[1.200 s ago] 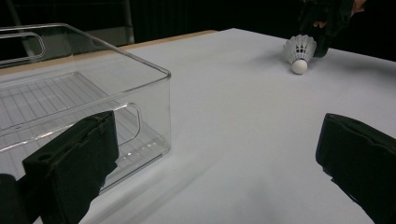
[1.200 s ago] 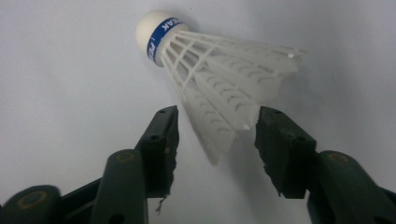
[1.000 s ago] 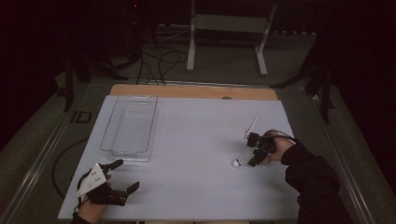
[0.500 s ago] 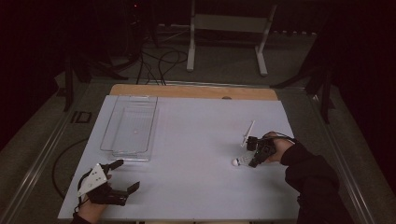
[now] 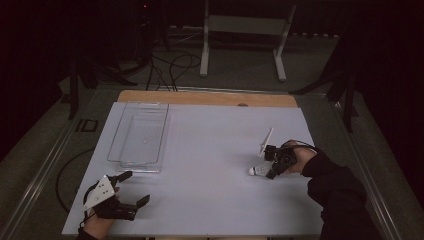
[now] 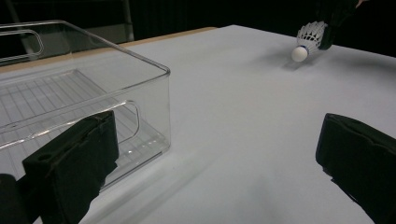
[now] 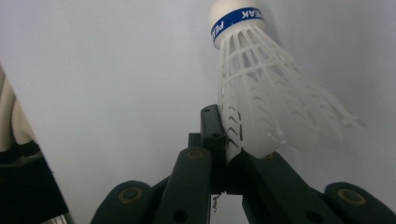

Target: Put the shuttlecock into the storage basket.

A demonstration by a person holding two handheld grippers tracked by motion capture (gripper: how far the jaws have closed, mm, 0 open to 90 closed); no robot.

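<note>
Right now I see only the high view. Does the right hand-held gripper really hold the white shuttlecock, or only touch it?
Observer: It holds it. The right hand-held gripper is shut on the edge of the shuttlecock skirt.
Operator: Where does the cork point?
Observer: Away from the jaws; it carries a blue band.
Operator: Is the left hand-held gripper free?
Observer: Yes. Its jaws stand open with nothing between them, beside the clear bin.

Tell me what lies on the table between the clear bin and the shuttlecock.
Nothing: in the high view the white table top is bare between the clear bin and the shuttlecock, which the right gripper holds by its skirt.
</note>
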